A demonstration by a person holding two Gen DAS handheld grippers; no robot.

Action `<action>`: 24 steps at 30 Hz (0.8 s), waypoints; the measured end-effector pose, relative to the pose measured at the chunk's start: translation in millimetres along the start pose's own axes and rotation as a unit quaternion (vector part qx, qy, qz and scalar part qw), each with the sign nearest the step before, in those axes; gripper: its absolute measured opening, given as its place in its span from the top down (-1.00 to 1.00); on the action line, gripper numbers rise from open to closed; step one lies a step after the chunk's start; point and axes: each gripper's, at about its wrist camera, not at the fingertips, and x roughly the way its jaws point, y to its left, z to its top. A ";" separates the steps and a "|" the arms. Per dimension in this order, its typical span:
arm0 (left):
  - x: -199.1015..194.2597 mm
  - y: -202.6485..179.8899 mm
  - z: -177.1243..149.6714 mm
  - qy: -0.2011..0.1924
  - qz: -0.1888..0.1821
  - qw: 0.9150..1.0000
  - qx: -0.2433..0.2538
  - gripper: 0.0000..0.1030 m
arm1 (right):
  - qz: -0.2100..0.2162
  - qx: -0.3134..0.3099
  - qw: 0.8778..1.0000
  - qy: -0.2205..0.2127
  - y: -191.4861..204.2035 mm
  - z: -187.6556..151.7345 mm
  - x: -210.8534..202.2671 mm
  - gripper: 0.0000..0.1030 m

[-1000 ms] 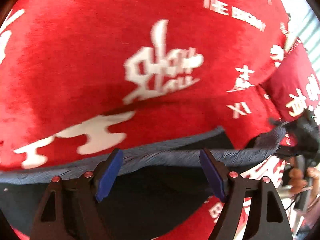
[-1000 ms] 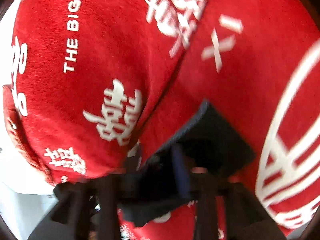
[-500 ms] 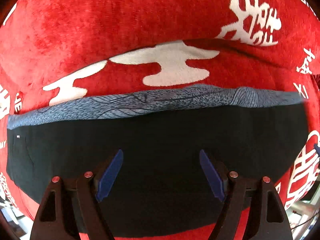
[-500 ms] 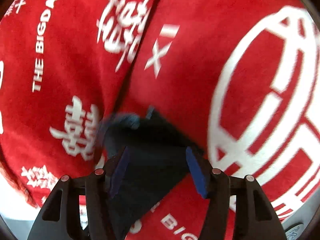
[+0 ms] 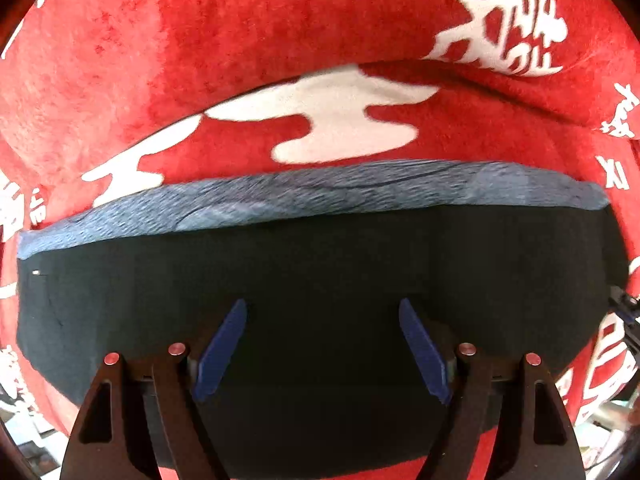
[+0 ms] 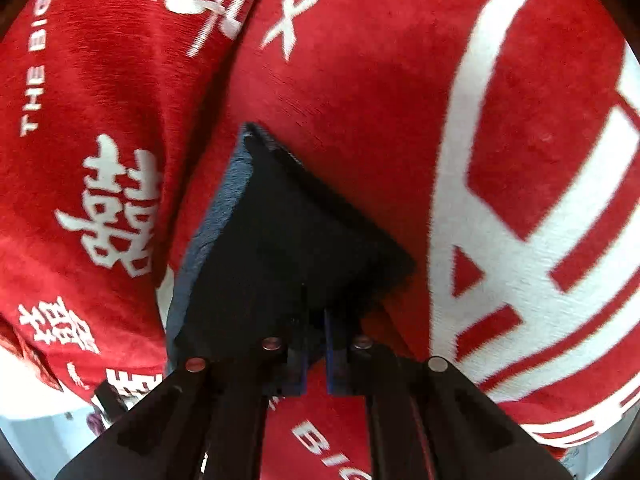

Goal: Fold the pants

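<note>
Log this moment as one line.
stage: fold pants | left claw: open over pants | right claw: shut on pants edge | surface: red blanket

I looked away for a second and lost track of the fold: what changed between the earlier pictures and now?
The right hand-held gripper closed: its pads, apart half a second ago, are now shut on the edge of the dark pants. In the left view the pants now fill much more of the frame, with the grey waistband higher up. The left hand-held gripper stayed open, and the red blanket lay unchanged.
</note>
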 end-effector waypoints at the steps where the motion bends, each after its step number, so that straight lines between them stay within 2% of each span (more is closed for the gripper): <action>1: -1.8 2.7 0.1 0.005 0.000 1.000 -0.011 -0.55 | 0.001 0.004 1.000 0.004 -4.7 -1.7 -2.8 0.74; 2: -6.1 3.1 0.9 0.005 -0.003 1.000 -0.019 -0.55 | 0.002 0.007 1.000 0.011 -10.9 -4.0 -7.0 0.67; 3: -9.7 6.6 0.6 0.001 -0.006 1.000 -0.029 -0.55 | -0.001 0.003 1.000 0.011 -12.1 -5.2 -10.4 0.26; 4: -12.6 8.7 0.3 -0.004 -0.005 0.999 -0.034 -0.55 | 0.007 -0.007 1.000 0.013 -12.9 -7.6 -14.5 -0.27; 5: -13.0 8.1 -0.6 -0.006 -0.002 0.999 -0.035 -0.55 | 0.023 -0.010 1.000 0.015 -13.9 -10.1 -17.2 -0.38; 8: 0.0 2.0 1.1 0.005 0.008 0.999 -0.037 -0.55 | 0.044 0.007 0.999 0.022 -22.0 -12.9 -10.4 -0.37; 9: 1.8 2.0 0.5 -0.001 0.007 0.999 -0.042 -0.61 | 0.056 0.018 0.998 0.018 -25.1 -10.6 -2.5 -0.33; 10: 2.1 1.8 0.0 -0.011 0.013 0.999 -0.047 -0.78 | 0.072 0.030 0.997 0.012 -28.5 -7.3 3.9 -0.29; 12: 3.9 2.0 -0.7 -0.014 0.020 0.998 -0.050 -0.82 | 0.097 0.064 0.993 0.003 -35.0 -0.9 17.8 -0.20; 14: 4.1 -5.8 -1.2 -0.009 0.017 0.998 -0.061 -0.82 | 0.102 0.088 0.991 -0.006 -33.0 6.0 23.7 0.51; 15: 1.4 -7.8 -1.9 -0.005 0.012 0.998 -0.063 -0.82 | 0.099 0.090 0.991 0.004 -29.4 11.4 26.2 0.73; 17: -5.7 -14.8 -4.8 -0.009 0.006 0.999 -0.052 -0.82 | 0.098 0.065 0.993 0.006 -12.0 18.8 16.6 0.75; 19: -14.2 -21.7 -5.1 -0.022 0.007 0.999 -0.031 -0.82 | 0.097 -0.003 0.995 -0.002 13.1 22.9 -9.0 0.76; 21: -12.6 -29.0 -4.0 -0.017 0.008 1.000 -0.017 -0.82 | 0.085 -0.055 0.995 -0.006 30.7 23.8 -21.0 0.76; 24: -9.0 -30.7 0.0 -0.023 0.010 0.999 -0.028 -0.82 | 0.041 -0.057 0.997 0.015 23.5 29.8 -3.3 0.75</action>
